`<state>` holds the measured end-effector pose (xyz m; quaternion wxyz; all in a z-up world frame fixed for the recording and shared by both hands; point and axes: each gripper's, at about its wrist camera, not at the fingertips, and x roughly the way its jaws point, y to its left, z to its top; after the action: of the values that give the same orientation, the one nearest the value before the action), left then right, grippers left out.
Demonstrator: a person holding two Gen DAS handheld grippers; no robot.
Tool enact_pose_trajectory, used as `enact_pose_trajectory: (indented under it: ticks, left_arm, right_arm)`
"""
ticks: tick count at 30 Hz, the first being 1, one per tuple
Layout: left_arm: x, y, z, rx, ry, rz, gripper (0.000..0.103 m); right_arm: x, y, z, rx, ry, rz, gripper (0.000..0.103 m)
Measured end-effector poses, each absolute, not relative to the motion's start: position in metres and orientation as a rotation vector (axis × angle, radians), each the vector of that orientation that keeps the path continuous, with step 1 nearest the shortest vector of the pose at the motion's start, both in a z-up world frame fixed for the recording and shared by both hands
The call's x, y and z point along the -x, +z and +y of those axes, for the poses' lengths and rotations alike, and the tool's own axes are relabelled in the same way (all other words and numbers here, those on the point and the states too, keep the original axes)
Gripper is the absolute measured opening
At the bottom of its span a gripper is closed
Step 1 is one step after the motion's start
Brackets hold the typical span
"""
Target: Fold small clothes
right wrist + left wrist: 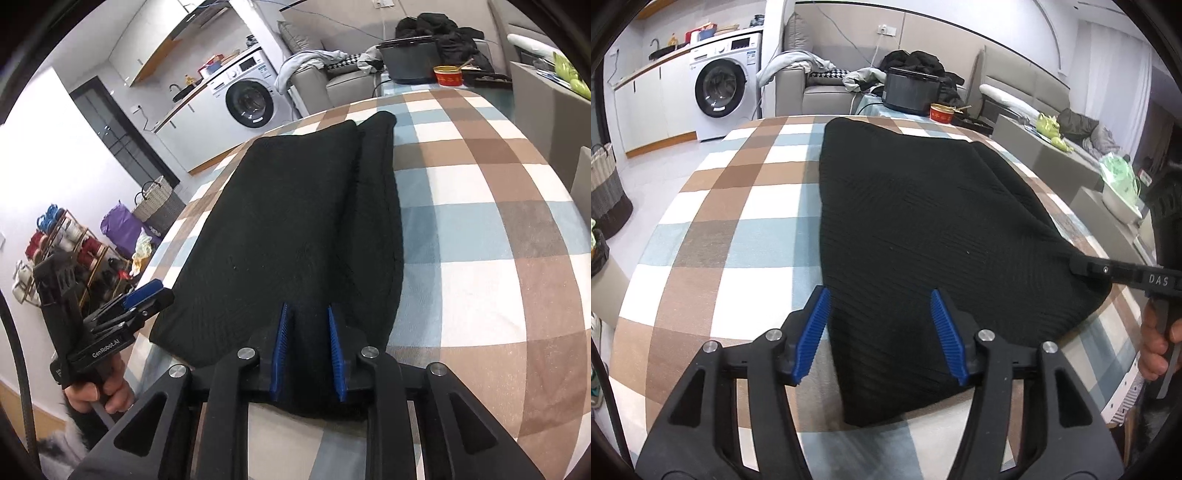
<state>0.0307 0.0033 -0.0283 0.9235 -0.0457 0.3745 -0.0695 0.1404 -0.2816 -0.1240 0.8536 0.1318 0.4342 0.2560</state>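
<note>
Left wrist view, reading from its left edge: a woven basket stands on the floor, its contents hidden. Then comes the checked tablecloth, with the black knit garment lying flat along it, folded lengthwise into a long shape. The left gripper has its 2 blue pads spread, hanging over the garment's near end without pinching it. Behind the table stand a dark pot, lid on, and a red tin with a utensil sticking out. At the right edge the right gripper reaches the garment's side edge, a hand on its grip; from here I cannot tell whether it pinches the cloth.

Right wrist view adds what that one misses: a shoe rack filled with shoes at the left, a purple bag, and the overlapped fold running along the garment's right side. Its 2 pads are narrowly apart with black cloth between them; whether they press on it I cannot tell.
</note>
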Motion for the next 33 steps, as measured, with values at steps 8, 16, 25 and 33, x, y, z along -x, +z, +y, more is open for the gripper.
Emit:
enact_pose_trajectory:
  ticks: [8, 16, 25, 33]
  left_arm:
    - [-0.019, -0.028, -0.003, 0.066, -0.156, 0.751, 0.063]
    - [-0.016, -0.037, 0.0, 0.058, -0.149, 0.77, 0.065]
    - [-0.014, -0.046, 0.01, 0.09, -0.156, 0.81, 0.065]
    - [-0.021, -0.052, 0.015, 0.121, -0.165, 0.853, 0.065]
  right_arm:
    - [-0.128, -0.13, -0.283, -0.242, 0.526, 0.861, 0.01]
    - [-0.122, -0.132, -0.293, -0.229, 0.46, 0.873, 0.009]
    - [-0.104, -0.134, -0.302, -0.292, 0.524, 0.876, 0.015]
    - [-0.092, -0.124, -0.294, -0.187, 0.436, 0.81, 0.063]
